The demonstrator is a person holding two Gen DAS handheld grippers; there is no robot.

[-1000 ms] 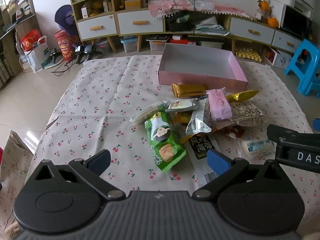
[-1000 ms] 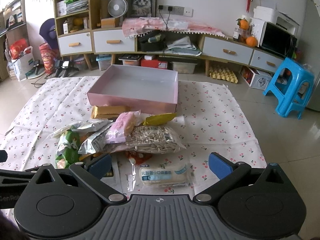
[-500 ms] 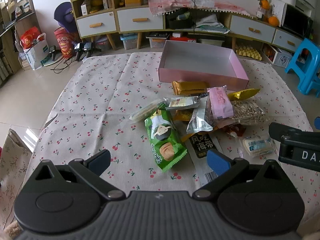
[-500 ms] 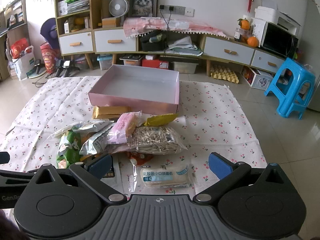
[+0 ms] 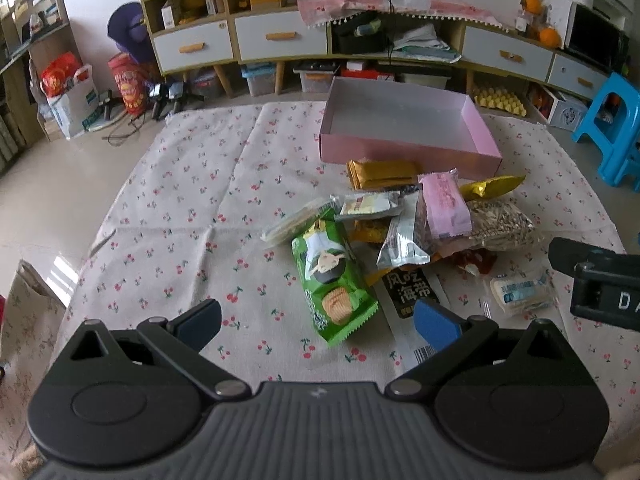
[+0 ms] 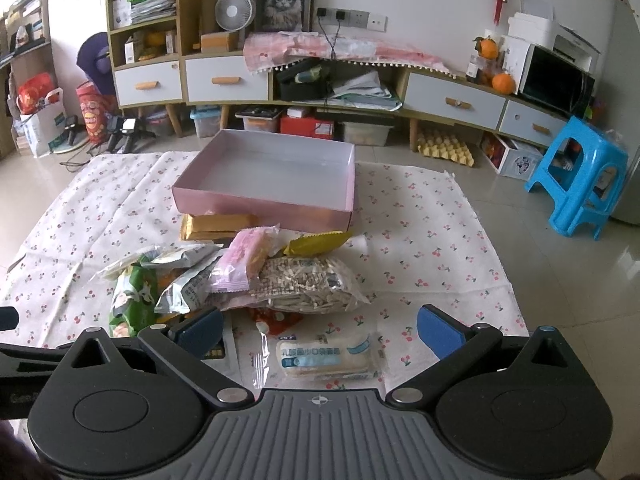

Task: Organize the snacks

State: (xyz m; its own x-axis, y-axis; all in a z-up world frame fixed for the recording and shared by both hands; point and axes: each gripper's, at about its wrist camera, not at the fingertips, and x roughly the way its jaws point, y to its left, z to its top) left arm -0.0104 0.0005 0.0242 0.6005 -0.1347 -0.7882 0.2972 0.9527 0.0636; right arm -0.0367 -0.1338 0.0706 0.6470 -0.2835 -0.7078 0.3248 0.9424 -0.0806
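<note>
Evidently nothing is sorted yet: both the left gripper [image 5: 316, 320] and right gripper [image 6: 320, 330] hover wide and unladen above the heaped snacks [image 6: 256, 276], while the pink box [image 6: 272, 168] waits bare just behind.

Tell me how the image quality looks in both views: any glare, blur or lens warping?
Left wrist view: strong fisheye bending of the cabinet line, slight softness at the edges, window glare on the floor tiles at left. Right wrist view: sharp at centre, the same barrel warp, soft even daylight, faint shine on the clear bread wrapper, and the tool body dark in the foreground.
</note>
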